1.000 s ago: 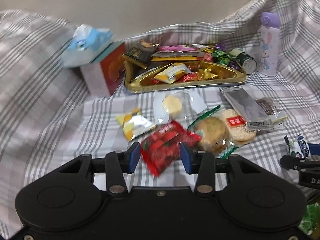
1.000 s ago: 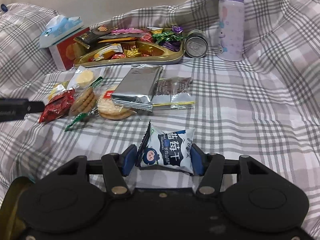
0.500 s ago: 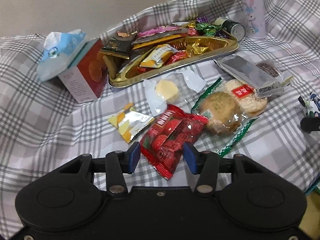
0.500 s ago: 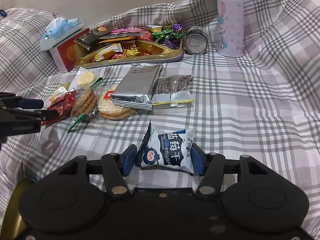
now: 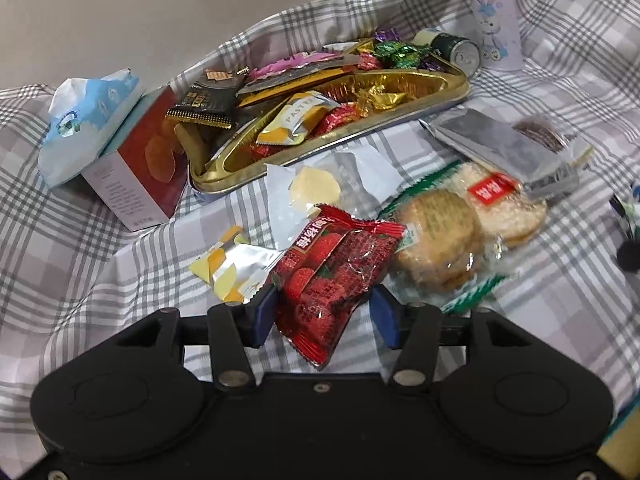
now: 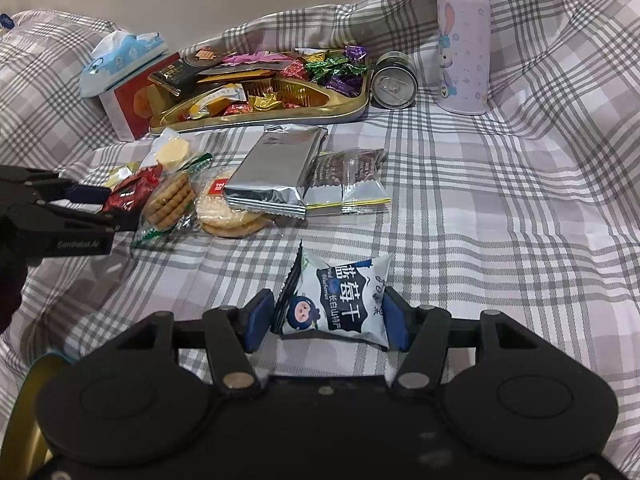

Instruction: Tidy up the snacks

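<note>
Red strawberry packet (image 5: 336,280) lies between the opening jaws of the left gripper (image 5: 324,316) on the checked cloth (image 6: 500,220); right gripper (image 6: 326,320) (half open) clamps a blue-and-white pouch (image 6: 340,300).

The cloth (image 6: 500,200) has grey and white checks, the tray (image 6: 344,110) is gold, the bottle (image 6: 464,40) is purple with a bunny, the can (image 6: 394,80) is dark green, one packet (image 5: 336,276) is red with strawberries, another (image 6: 344,300) is white and dark blue.
</note>
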`<move>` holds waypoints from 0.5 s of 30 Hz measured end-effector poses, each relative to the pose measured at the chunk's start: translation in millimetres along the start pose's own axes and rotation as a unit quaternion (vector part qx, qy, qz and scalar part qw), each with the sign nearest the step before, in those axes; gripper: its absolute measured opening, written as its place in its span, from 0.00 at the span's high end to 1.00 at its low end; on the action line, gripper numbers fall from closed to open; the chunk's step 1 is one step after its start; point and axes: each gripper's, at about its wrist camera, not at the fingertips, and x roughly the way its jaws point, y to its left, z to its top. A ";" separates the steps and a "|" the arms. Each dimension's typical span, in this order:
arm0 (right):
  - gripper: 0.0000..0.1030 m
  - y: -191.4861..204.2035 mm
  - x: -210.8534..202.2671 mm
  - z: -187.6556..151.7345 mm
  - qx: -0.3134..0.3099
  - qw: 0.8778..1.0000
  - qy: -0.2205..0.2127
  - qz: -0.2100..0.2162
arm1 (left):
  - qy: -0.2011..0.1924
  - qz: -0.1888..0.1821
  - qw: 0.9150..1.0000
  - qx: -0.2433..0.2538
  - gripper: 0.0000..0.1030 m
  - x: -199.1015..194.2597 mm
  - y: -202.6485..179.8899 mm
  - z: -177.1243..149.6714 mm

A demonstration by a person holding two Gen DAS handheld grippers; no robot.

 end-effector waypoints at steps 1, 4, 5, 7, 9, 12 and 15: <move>0.40 -0.2 0.1 0.0 0.000 1.000 0.000 0.000 | -0.002 -0.001 1.000 -0.005 0.42 1.0 0.6 0.5; 0.40 -0.3 0.0 0.0 0.001 1.000 0.001 0.002 | 0.000 -0.005 1.000 -0.021 0.49 2.3 2.3 2.7; 0.40 -0.8 -0.1 0.1 0.001 1.000 0.001 0.003 | 0.003 -0.005 1.000 -0.028 0.53 1.9 2.7 3.4; 0.41 -1.7 -0.5 0.2 0.005 1.000 0.000 0.003 | 0.008 -0.002 0.999 -0.039 0.57 -0.7 2.1 4.0; 0.41 -2.2 -1.4 -0.3 0.008 1.000 0.000 0.004 | 0.008 -0.005 0.999 -0.054 0.61 -5.8 1.8 2.3; 0.41 -1.3 -3.2 -1.8 0.005 1.000 -0.001 0.004 | 0.008 -0.011 0.997 -0.073 0.63 -17.0 0.3 -1.9; 0.41 -1.5 -5.6 -3.2 0.005 1.000 0.001 0.008 | 0.002 -0.026 0.995 -0.099 0.65 -33.2 3.7 -4.5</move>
